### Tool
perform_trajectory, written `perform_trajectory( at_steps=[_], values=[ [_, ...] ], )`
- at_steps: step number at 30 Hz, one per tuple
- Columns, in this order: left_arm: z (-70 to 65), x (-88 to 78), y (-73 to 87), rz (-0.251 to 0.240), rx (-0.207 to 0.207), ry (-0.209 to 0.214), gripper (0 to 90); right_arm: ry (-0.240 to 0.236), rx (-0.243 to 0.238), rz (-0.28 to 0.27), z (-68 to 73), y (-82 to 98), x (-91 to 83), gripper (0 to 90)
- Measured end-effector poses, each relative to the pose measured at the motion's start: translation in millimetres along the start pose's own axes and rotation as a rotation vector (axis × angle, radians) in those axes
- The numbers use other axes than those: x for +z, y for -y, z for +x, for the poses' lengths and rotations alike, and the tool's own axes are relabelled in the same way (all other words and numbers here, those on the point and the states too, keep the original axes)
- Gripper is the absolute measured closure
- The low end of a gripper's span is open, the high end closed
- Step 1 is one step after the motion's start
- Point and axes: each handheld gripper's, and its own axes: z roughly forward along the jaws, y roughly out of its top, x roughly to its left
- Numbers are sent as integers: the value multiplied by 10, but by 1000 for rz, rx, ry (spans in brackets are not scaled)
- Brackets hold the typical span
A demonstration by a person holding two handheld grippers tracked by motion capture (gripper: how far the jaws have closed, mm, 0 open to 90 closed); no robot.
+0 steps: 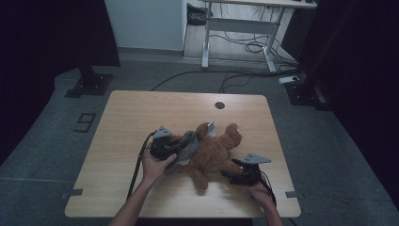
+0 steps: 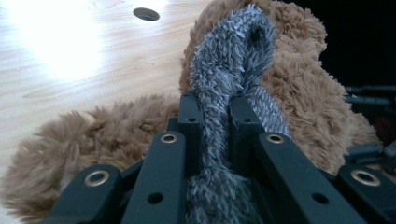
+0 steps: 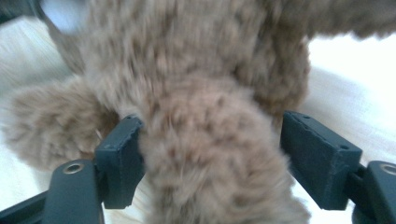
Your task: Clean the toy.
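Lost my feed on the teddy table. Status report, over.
Left gripper shut on grey fuzzy cloth. Right gripper open around a teddy limb, right pad clear. Nothing in the way.

A light wooden bench (image 1: pixel 141 117) is standing on grey flooring, a round cable hole (image 1: pixel 219 105) sitting near its far edge. Beyond the bench, a white desk frame (image 1: pixel 240 28) is standing with black cables (image 1: pixel 244 47) trailing beneath. Left of the bench, a floor marking (image 1: pixel 84 122) is showing.

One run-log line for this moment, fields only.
left claw: shut on grey fuzzy cloth | right claw: open, brown plush toy limb between jaws | toy on table
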Motion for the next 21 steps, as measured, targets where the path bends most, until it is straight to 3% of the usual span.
perform_trajectory(
  at_steps=[6, 12, 15, 17, 21],
  values=[
    [-81, -62, 127, -24, 17, 15, 782, -7, 13, -63, 62, -162, -125, 215],
    [-133, -111, 225, -50, 20, 21, 783, -18, 1, -47, 207, -331, 13, 184],
    [-140, -118, 255, -62, 17, 17, 783, 21, -9, -22, 250, -413, 110, 172],
    [-146, -121, 269, -67, 17, 16, 782, 36, -22, -20, 257, -427, 149, 230],
    [-161, -127, 300, -81, 18, 16, 782, 19, -16, -13, 238, -380, 155, 409]
  ],
)
